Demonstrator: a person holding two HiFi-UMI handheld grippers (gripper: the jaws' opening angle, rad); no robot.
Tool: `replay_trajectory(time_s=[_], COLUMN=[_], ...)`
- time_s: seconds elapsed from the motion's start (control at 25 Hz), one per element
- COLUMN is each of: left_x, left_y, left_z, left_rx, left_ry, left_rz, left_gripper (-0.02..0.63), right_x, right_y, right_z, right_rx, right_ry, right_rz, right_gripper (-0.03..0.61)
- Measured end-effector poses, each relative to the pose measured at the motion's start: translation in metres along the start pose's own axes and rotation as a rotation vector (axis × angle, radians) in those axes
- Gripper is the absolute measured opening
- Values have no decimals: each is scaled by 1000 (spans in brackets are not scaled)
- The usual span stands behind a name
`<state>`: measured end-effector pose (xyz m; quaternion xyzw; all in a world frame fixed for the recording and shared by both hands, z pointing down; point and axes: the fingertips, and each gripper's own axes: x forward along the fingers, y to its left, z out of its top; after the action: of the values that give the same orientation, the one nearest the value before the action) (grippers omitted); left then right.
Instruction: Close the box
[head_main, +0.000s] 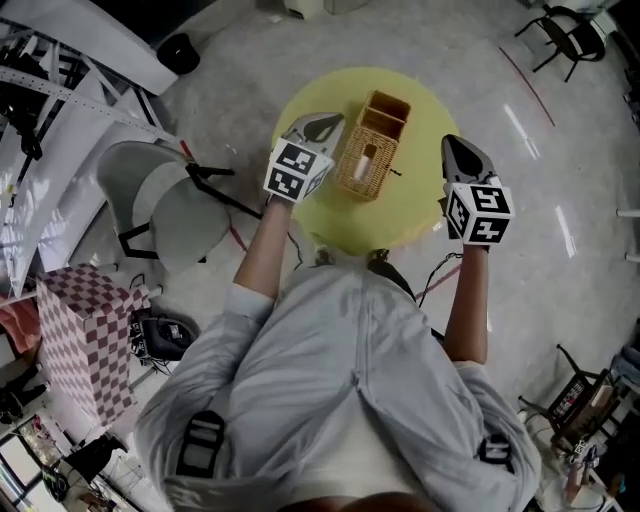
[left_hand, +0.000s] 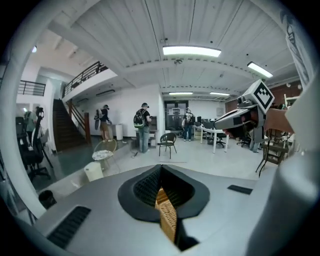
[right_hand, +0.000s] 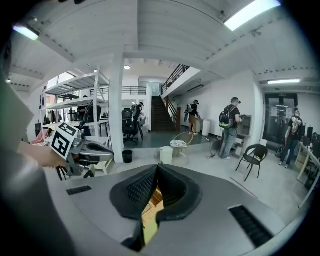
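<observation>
Two grippers, jaws together, beside wicker box

We log pale grey jacket, elbow-length sleeves, black strap buckles at shoulders; left claw and right claw grey, each bearing a black-and-white marker cube.

Tan woven box, pale yellow table

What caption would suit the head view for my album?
From above: a person's left gripper and right gripper flank an open wicker box on a round yellow table.
</observation>
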<state>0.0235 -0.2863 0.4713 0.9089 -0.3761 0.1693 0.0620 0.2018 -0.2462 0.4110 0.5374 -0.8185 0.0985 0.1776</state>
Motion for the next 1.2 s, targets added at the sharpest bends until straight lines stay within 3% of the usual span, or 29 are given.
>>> replay_trajectory(time_s=[0.56,0.8,1.2], left_x=[-59,-82,-98], left_y=[39,43,41], left_z=[129,157,186], left_rx=[150,169,238], left_ry=[-162,-231,-260], left_rz=[230,274,311], left_gripper=[29,29,29], right_x=[3,7,9], right_y=[12,17,24], right_z=[118,144,160], right_rx=[-205,-227,-262], right_ry=[-186,-234,-265], right_rz=[115,154,170], right_gripper=[23,23,23])
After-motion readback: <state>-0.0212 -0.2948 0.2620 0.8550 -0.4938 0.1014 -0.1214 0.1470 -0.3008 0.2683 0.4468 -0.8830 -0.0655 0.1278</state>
